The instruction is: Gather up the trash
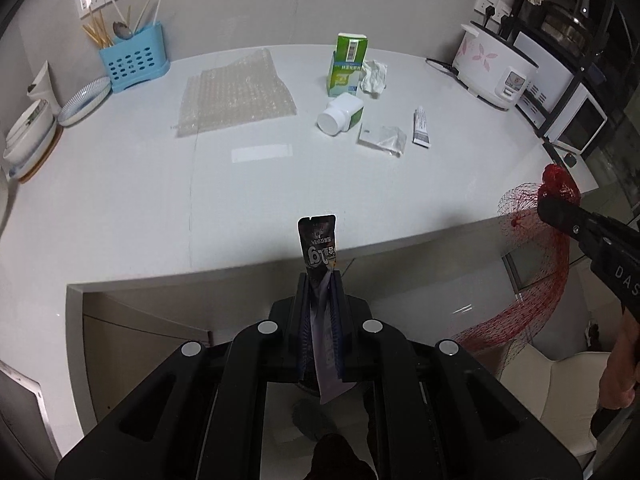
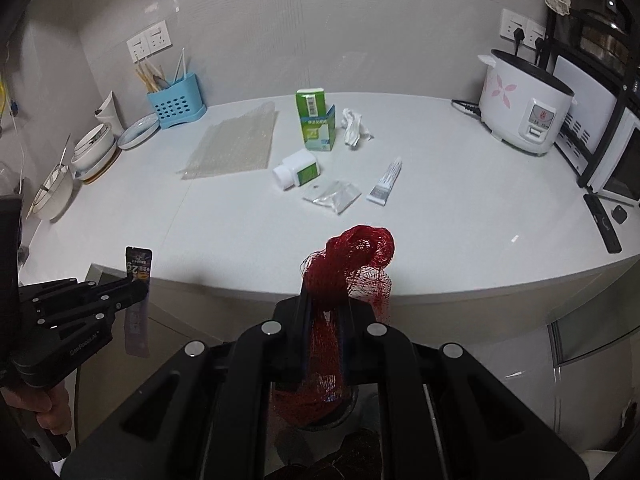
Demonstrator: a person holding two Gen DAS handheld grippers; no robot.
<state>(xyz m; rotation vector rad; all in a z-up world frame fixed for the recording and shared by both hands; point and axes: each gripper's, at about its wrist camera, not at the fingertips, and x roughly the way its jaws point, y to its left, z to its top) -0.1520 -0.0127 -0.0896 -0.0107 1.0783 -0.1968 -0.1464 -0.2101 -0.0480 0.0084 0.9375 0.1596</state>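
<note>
Left wrist view first: my left gripper (image 1: 319,276) has its fingers pressed nearly together on a dark snack sachet (image 1: 318,246), pinching it around the middle so the printed top sticks up past the tips and the tail hangs down behind. Same deal on the right, where the right gripper (image 2: 325,300) is clamped tight on a bunched red mesh bag (image 2: 352,256), with the rest of the netting trailing down below the jaws.

Both loads sit off the front edge of the white counter (image 1: 120,200). Under the right gripper I can see something dark and round that might be a bin, but it's mostly hidden, so I won't swear to it. My guess is I'm on the drop-off step. To do it well I'd get each load squarely over the opening before letting go, and release the mesh slowly since netting loves to snag on the pads.

Further back, still on the counter: a clear plastic bag (image 2: 332,196), a small tube (image 2: 386,184), a tipped white bottle (image 2: 296,170), a green carton (image 2: 316,124), a crumpled tissue (image 2: 354,126) and a sheet of bubble wrap (image 2: 232,144).
</note>
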